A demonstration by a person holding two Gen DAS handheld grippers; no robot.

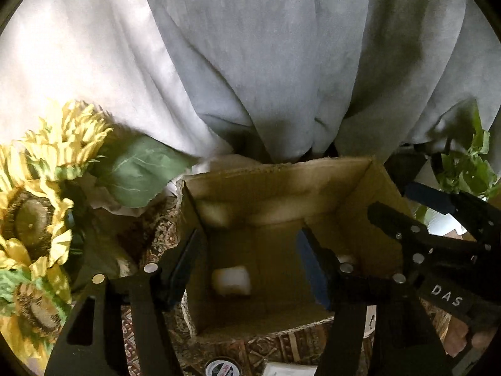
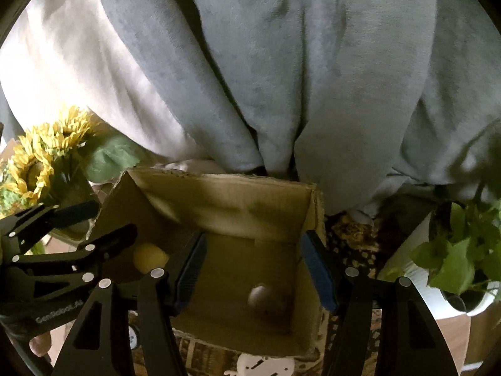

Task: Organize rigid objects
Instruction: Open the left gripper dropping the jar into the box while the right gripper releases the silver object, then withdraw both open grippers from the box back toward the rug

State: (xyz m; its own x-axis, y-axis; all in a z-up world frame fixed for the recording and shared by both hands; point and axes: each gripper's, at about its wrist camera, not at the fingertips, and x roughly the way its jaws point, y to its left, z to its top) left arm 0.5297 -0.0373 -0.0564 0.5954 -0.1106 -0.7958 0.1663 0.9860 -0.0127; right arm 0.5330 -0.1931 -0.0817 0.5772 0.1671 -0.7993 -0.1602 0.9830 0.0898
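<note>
Above the open cardboard box (image 1: 281, 185), the left gripper (image 1: 250, 260) hangs with its jaws spread wide and nothing between them. The right gripper (image 2: 255, 263) is likewise over the box (image 2: 219, 194), jaws wide apart and empty. On the box floor lies 1 white block (image 1: 231, 280), in the left wrist view. The right wrist view shows 1 pale ball (image 2: 261, 294) on the floor near the box's right wall, blurred, and 1 yellow ball (image 2: 148, 257) by the left wall, partly hidden behind the left gripper. Left of the box stand sunflowers (image 1: 37, 194); right of it, a green plant (image 2: 460, 250). Behind the box hangs a grey curtain (image 1: 281, 62). The box rests on a patterned cloth (image 1: 281, 347).
</note>
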